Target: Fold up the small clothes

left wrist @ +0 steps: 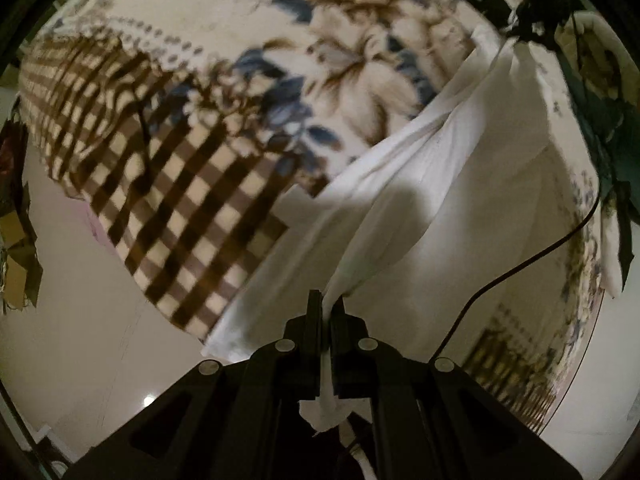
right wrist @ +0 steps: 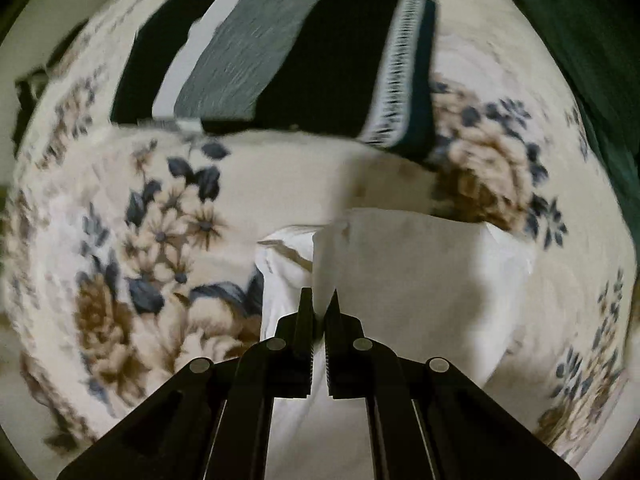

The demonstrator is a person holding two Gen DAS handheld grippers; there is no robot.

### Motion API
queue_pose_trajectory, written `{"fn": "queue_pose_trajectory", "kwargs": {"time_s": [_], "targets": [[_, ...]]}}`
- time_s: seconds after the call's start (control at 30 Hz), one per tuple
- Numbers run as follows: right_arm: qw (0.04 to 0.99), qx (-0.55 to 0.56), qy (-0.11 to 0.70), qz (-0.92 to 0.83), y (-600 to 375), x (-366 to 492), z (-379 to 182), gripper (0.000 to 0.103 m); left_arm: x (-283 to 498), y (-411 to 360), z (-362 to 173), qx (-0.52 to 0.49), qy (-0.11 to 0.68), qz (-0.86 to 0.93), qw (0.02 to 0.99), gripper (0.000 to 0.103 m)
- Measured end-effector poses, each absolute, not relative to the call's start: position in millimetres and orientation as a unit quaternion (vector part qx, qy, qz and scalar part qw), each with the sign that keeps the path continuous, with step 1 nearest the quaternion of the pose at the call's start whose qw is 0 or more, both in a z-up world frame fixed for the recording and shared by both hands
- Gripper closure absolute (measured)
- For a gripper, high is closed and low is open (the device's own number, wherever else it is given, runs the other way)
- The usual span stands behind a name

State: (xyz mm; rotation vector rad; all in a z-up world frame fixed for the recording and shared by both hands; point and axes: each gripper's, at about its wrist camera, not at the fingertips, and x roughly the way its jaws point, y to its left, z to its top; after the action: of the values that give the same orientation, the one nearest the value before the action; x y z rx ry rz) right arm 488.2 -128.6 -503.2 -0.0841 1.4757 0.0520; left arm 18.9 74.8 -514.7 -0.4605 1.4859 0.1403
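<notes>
A flowered blanket (left wrist: pixel 360 40) in cream, brown and blue fills most of both views, with a brown checked border (left wrist: pixel 192 208) running from the upper left toward the lower middle of the left wrist view and pale floor (left wrist: pixel 80 340) showing beyond it at the lower left. On the blanket, in the upper middle of the right wrist view, lies a folded dark garment (right wrist: pixel 280 60) with grey and white stripes and a patterned white band. The white cloth (left wrist: pixel 460 200) stretches from the bottom middle of the left wrist view up to the upper right; in the right wrist view it lies in the lower middle of the frame, bunched on the blanket. A thin black cable (left wrist: pixel 520 264) curves across the right side of the left wrist view. The left gripper (left wrist: pixel 327 312) is clamped on a gathered edge of the white cloth, a tuft of it sticking out behind the jaws. The right gripper (right wrist: pixel 319 308) is nearly closed, with a fold of the white cloth pinched between its tips.
</notes>
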Motion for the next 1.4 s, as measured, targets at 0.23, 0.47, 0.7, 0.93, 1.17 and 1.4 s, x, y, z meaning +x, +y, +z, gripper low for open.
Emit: {"fn": "queue_pose_trajectory", "kwargs": {"time_s": [0.23, 0.47, 0.7, 0.93, 1.17, 1.4], "targets": [[0.692, 0.043, 0.719, 0.050, -137.7, 480.7, -521.8, 0.059, 14.6, 120.9, -560.1, -0.293, 0.689, 0.054, 0.661, 0.091], [0.701, 0.146, 0.697, 0.040, -228.4, 403.8, -482.4, 0.031, 42.4, 147.8, -528.5, -0.297, 0.673, 0.032, 0.677, 0.040], [0.690, 0.210, 0.693, -0.009, -304.5, 345.3, -497.4, 0.031, 172.2, 118.2, -493.5, -0.302, 0.623, -0.056, 0.720, 0.040], [0.712, 0.246, 0.658, -0.008, -331.2, 385.7, -523.4, 0.031, 347.0, 28.8, -503.7, -0.212, 0.582, -0.123, 0.775, 0.041], [0.709, 0.317, 0.629, 0.015, -357.3, 440.3, -561.1, 0.031, 441.9, -15.0, -534.7, -0.184, 0.590, -0.126, 0.776, 0.094], [0.733, 0.312, 0.605, -0.003, -366.0, 464.1, -560.3, 0.099, 471.5, -28.1, -537.7, -0.137, 0.587, -0.102, 0.791, 0.101]]}}
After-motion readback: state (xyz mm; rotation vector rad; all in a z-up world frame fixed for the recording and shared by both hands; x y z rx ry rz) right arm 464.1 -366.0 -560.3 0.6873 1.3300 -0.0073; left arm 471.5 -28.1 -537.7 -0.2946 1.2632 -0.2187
